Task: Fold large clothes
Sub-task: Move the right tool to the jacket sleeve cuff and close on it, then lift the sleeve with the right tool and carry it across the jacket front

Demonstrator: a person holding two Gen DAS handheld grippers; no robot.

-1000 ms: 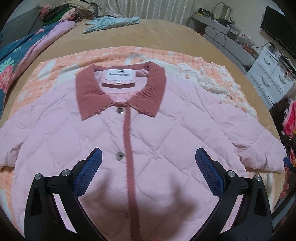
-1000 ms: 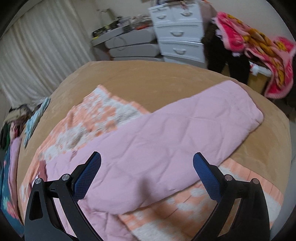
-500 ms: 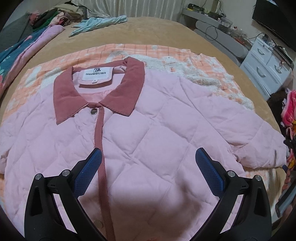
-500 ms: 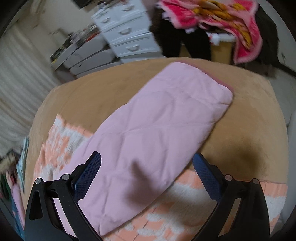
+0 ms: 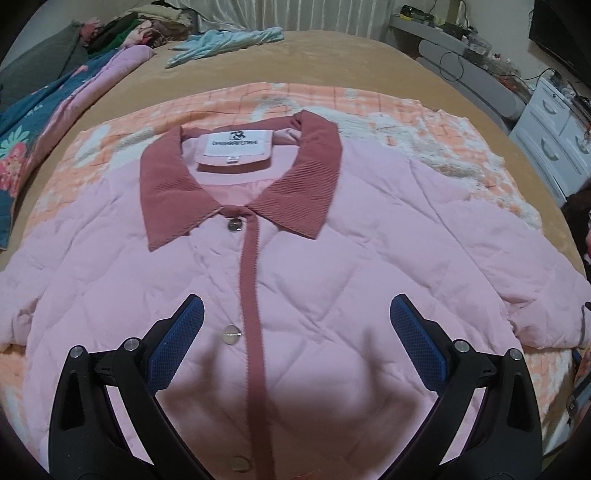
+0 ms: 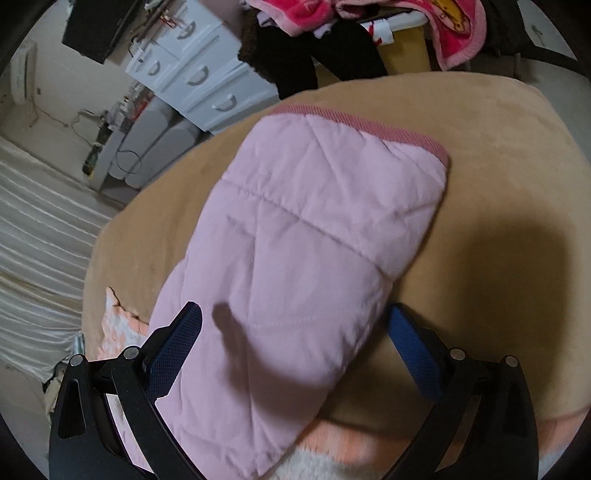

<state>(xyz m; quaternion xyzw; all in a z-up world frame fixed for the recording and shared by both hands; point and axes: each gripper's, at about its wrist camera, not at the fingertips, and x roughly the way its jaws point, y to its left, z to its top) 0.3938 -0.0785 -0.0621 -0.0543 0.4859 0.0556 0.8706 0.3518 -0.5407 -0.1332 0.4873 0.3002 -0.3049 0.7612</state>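
A pink quilted jacket (image 5: 332,280) lay front-up and buttoned on an orange-and-white blanket (image 5: 424,122) spread over a tan bed cover (image 5: 332,55). Its dusty-rose collar (image 5: 240,184) sat toward twelve o'clock in the left wrist view, with a white neck label (image 5: 238,146) inside it and a matching rose placket (image 5: 251,314) running down toward six. Two metal snaps (image 5: 235,224) showed just left of the placket. The left gripper (image 5: 295,347) hovered over the jacket's chest with its blue-padded fingers (image 5: 177,343) spread wide and nothing between them; its shadow fell on the fabric toward six o'clock. In the right wrist view, the jacket's sleeve (image 6: 303,251) stretched from seven o'clock out toward one, lying partly on the blanket and mostly on the bare bed cover, its rose cuff (image 6: 369,125) at the far end. The right gripper (image 6: 295,350) stood wide open over the sleeve, the fabric passing between the fingers, though whether the pads touched it could not be told. A white dresser (image 6: 192,74) stood off the bed near eleven o'clock, and a bright pink blanket (image 6: 454,33) hung at one o'clock. A light blue garment (image 5: 225,40) lay on the bed at twelve in the left view.
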